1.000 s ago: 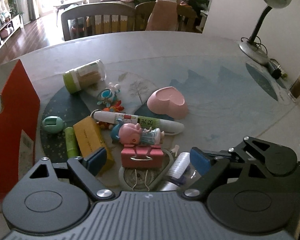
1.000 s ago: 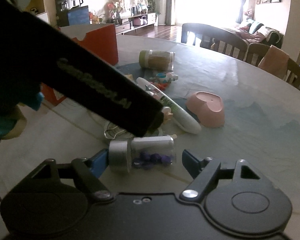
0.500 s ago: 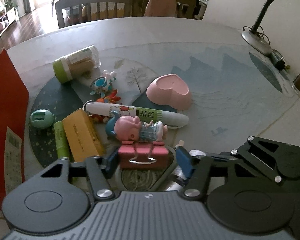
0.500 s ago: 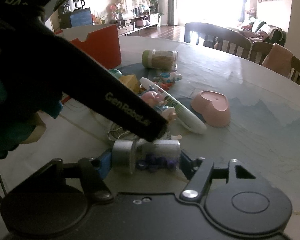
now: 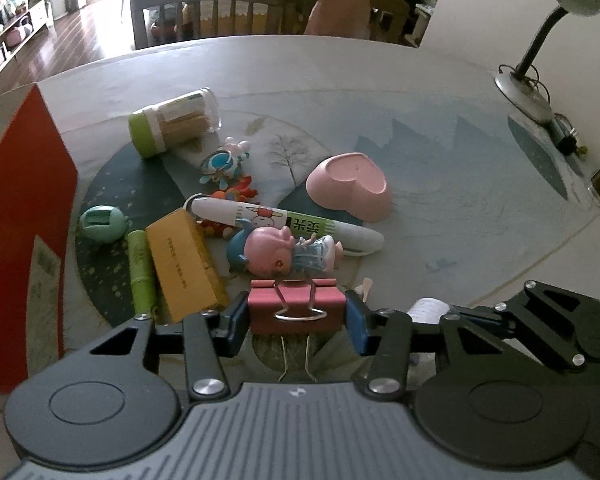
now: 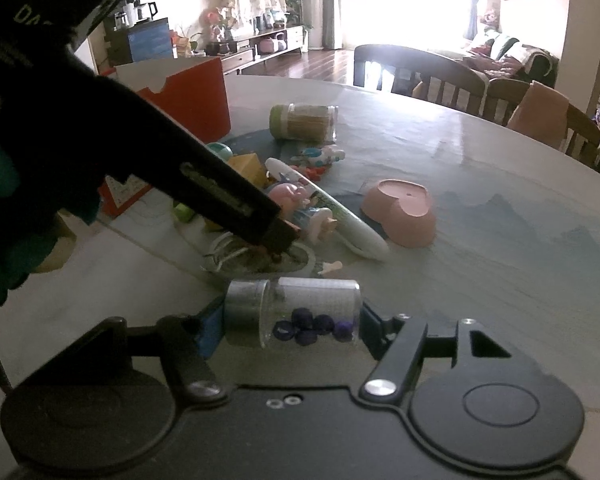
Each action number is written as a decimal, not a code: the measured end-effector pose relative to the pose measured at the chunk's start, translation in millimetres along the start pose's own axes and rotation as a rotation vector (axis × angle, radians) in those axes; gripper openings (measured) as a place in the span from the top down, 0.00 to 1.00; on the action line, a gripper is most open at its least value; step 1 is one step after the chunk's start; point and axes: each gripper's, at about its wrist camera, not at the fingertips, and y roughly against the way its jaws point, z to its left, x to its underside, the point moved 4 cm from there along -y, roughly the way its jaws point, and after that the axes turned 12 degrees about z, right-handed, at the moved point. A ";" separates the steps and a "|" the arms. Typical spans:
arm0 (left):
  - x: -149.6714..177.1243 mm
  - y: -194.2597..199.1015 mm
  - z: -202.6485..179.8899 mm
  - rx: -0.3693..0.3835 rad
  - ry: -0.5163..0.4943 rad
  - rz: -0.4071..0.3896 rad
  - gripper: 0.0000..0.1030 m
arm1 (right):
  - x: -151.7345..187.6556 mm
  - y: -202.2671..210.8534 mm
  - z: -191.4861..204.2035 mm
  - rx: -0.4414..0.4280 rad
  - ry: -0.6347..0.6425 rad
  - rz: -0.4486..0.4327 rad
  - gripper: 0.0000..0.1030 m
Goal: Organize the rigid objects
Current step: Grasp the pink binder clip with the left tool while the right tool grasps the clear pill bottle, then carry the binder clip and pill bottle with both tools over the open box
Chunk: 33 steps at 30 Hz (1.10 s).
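1. your left gripper [image 5: 297, 316] is closing, pads touching both ends of the red binder clip [image 5: 296, 307] at the table's [image 5: 440, 92] near edge.
2. your right gripper [image 6: 290, 322] grasps the small vial [image 6: 296, 312] end to end.
3. this looks like the pickup step; next, probably lift both toward the red box [image 5: 24, 216] at the left edge.

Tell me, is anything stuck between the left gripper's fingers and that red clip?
No. The left gripper is closing on the red binder clip, a blue pad at each end of it, nothing between. The pig toy lies just beyond the clip, outside the jaws.
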 end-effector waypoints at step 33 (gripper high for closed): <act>36.4 158.6 102.2 0.032 0.071 -0.217 0.53 | -101.1 102.0 84.1 -0.025 0.050 -0.094 0.35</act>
